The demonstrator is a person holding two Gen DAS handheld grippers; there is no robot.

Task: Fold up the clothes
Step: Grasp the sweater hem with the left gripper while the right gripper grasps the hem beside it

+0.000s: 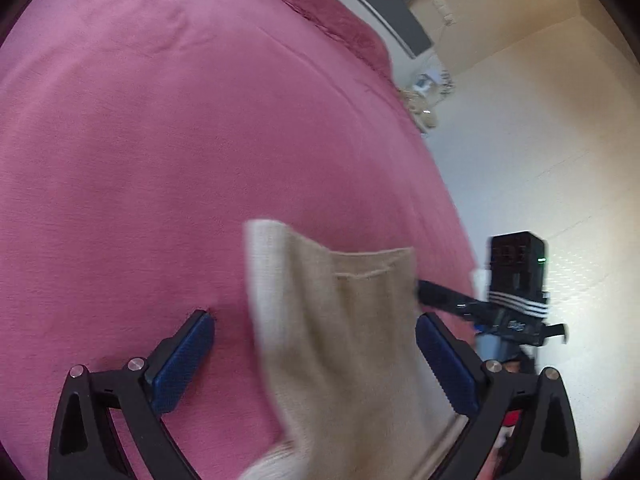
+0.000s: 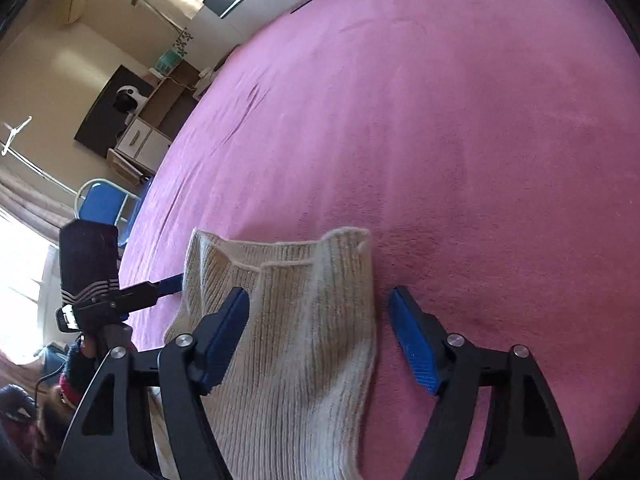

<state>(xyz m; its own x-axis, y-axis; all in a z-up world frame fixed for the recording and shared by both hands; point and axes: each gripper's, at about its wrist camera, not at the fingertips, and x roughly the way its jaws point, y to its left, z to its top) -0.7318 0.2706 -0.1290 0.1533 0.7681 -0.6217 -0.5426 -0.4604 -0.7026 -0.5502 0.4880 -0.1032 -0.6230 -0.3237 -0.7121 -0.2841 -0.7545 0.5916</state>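
Observation:
A cream ribbed knit garment (image 1: 340,340) lies on a pink bed cover (image 1: 160,140), folded into a narrow strip; it also shows in the right wrist view (image 2: 296,340). My left gripper (image 1: 316,344) is open, its blue pads wide apart on either side of the garment, not gripping it. My right gripper (image 2: 320,332) is open too, its jaws straddling the same garment from the other side. The right gripper appears in the left wrist view (image 1: 480,308) at the garment's far edge, and the left gripper appears in the right wrist view (image 2: 132,294) at the left edge of the garment.
The bed cover (image 2: 440,120) fills most of both views. A darker pink pillow (image 1: 332,12) lies at the head. The bed edge drops to a pale floor (image 1: 540,140). A blue chair (image 2: 104,204) and a desk (image 2: 136,120) stand beside the bed.

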